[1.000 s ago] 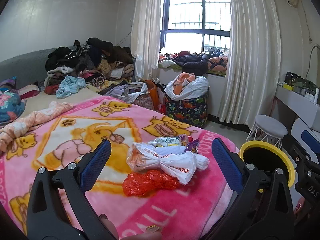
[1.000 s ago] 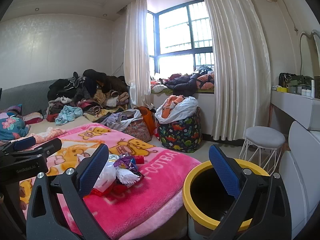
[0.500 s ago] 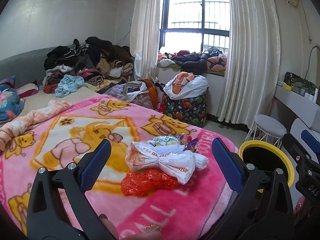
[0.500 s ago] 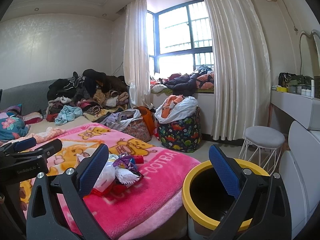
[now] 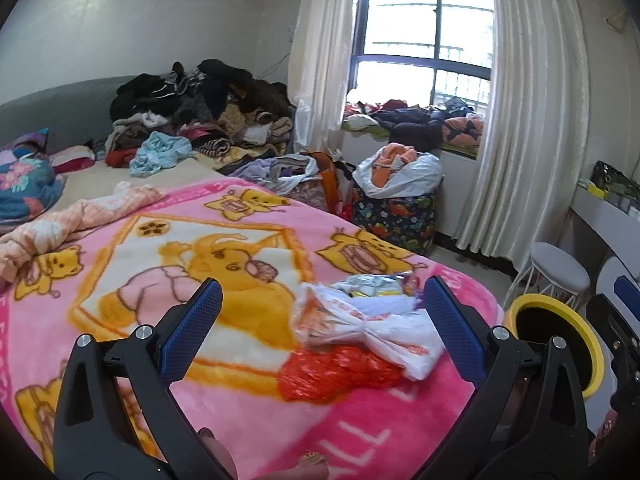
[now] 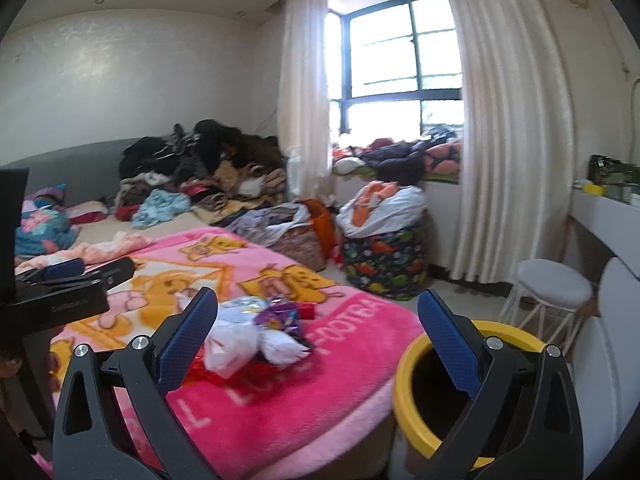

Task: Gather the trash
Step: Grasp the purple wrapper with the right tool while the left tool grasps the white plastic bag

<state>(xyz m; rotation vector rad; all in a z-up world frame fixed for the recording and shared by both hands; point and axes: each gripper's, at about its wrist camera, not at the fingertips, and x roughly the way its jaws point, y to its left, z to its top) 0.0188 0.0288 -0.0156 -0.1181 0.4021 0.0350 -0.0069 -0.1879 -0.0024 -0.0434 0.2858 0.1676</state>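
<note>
A heap of trash lies on the pink cartoon blanket (image 5: 168, 240): a knotted white plastic bag (image 5: 360, 328), a crumpled red bag (image 5: 336, 372) in front of it, and small wrappers (image 5: 372, 282) behind. My left gripper (image 5: 320, 320) hangs open just short of the heap, nothing between its fingers. In the right wrist view the same white bag (image 6: 236, 344) and a purple wrapper (image 6: 280, 316) lie ahead-left, and the yellow-rimmed bin (image 6: 404, 372) stands at the bed's corner. My right gripper (image 6: 316, 328) is open and empty above the gap between bed and bin.
Clothes are piled on the far side of the bed (image 5: 200, 108) and along the windowsill (image 5: 420, 120). A patterned hamper with a white bag (image 5: 396, 208) stands on the floor by the curtain. A white stool (image 5: 560, 276) and a shelf (image 5: 608, 212) are at the right.
Both views have shifted a little; the left gripper has swung left, so the trash heap now sits toward its right finger. Both grippers stay open.
</note>
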